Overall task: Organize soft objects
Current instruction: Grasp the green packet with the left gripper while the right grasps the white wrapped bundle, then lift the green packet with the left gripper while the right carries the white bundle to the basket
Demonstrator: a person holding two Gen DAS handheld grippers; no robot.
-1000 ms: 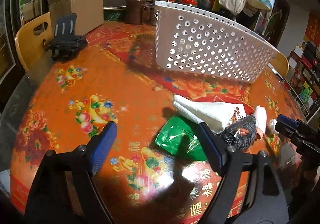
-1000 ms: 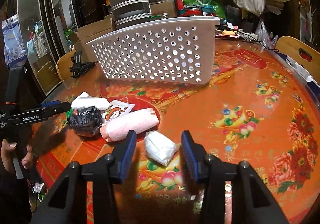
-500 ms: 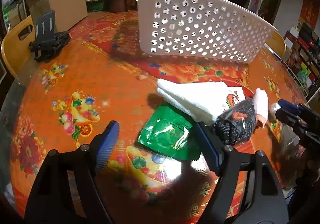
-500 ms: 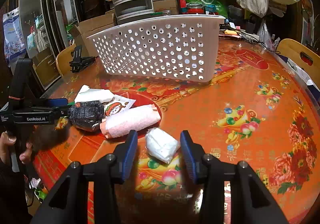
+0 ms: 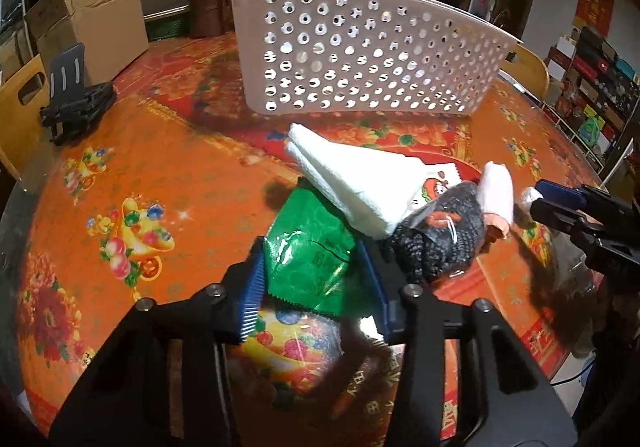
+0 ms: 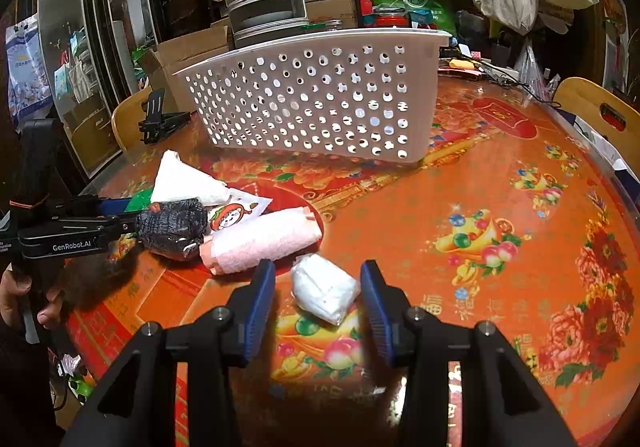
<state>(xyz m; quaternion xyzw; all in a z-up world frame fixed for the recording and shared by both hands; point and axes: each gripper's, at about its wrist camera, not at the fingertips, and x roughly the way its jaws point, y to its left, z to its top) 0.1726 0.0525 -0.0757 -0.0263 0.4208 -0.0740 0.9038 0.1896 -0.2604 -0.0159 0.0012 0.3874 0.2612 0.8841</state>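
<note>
The left hand-held gripper (image 5: 316, 279) is closing its jaws around the green packet (image 5: 310, 247) lying near the desk's (image 5: 160, 175) front edge, apparently to lift it toward the white basket (image 5: 360, 59), while the right hand-held gripper (image 6: 318, 301) stands apart astride the white bundle (image 6: 324, 287), not yet pressing it.

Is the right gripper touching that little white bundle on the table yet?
Apart. In the right wrist view, the right gripper straddles the white bundle, and orange tablecloth shows between the bundle and each blue pad.
</note>
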